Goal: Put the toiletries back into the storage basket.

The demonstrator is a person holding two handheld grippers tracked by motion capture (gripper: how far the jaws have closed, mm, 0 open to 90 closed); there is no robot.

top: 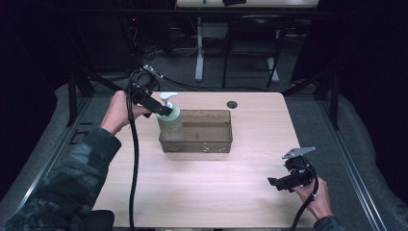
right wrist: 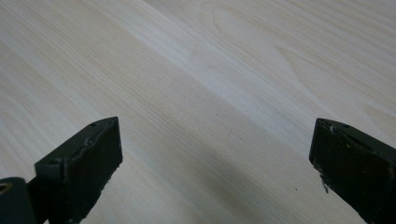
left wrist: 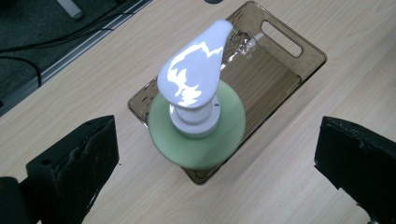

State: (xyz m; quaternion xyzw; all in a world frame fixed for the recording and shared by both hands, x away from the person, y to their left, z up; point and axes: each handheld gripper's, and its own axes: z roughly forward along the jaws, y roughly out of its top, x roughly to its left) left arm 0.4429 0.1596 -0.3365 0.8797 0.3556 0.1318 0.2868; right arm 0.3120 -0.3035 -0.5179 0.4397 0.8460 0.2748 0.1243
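A pale green pump bottle (top: pixel 171 124) with a white pump head (top: pixel 168 97) stands upright in the left end of a brown see-through bin (top: pixel 217 144) on the wooden table. My left gripper (top: pixel 162 109) hovers just above the bottle's top from the left, open. In the left gripper view the bottle (left wrist: pixel 224 140) and its pump head (left wrist: pixel 194 74) sit between the widely spread jaws of that gripper (left wrist: pixel 217 144), touching neither. The bin (left wrist: pixel 310 49) extends beyond it. My right gripper (top: pixel 275 183) rests low near the table's front right, open, with bare wood between its jaws (right wrist: pixel 215 149).
The rest of the bin's floor (top: pixel 207 131) holds nothing. A dark round hole (top: pixel 232 104) sits in the table near its far edge. The tabletop (right wrist: pixel 210 56) is bare light wood. Desk legs and cables stand on the floor beyond the table.
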